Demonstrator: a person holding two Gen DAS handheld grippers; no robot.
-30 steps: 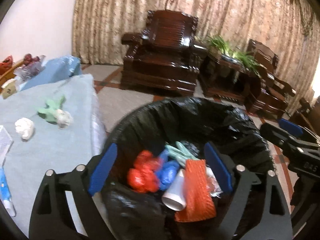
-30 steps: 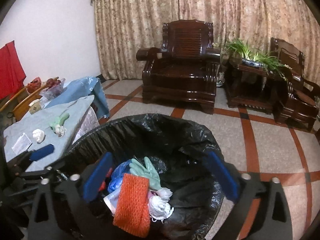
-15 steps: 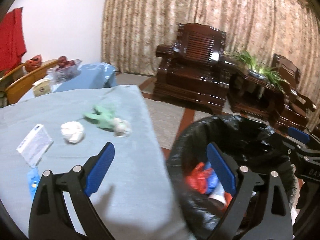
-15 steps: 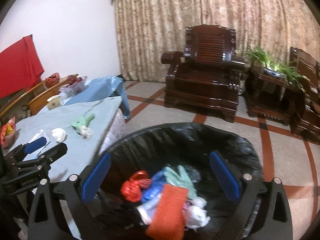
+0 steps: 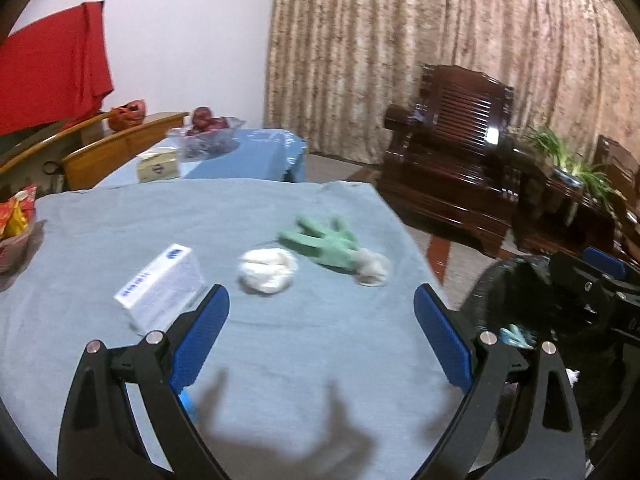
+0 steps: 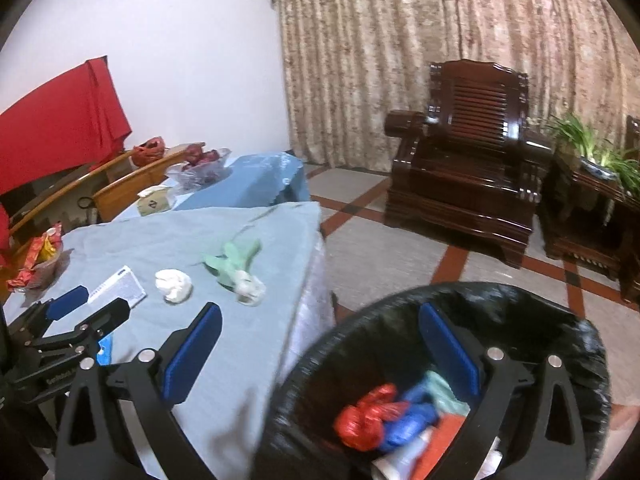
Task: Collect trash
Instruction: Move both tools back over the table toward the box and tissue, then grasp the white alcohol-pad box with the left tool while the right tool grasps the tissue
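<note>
Your left gripper hangs over the grey-blue tablecloth with its blue-padded jaws spread wide and nothing between them. Ahead of it lie three pieces of trash: a crumpled white paper ball close in front, a green glove just beyond and to the right of it, and a smaller white wad touching the glove's near end. A white box with blue print sits beside the left finger, and something light blue peeks out under that finger, too hidden to name.

Your right gripper is also wide open and holding nothing. Its left finger is over the table's edge, while its right finger is over the bin lined with a black bag, which stands on the floor just beside the table. Inside the bin you can see a red bag, a blue bag, something pale green and something orange, piled together.

From the right view, the paper ball, glove and small wad lie near the table's right edge, well apart from the bin. A snack bowl sits at the table's far left. A dark wooden armchair stands before the curtain.
</note>
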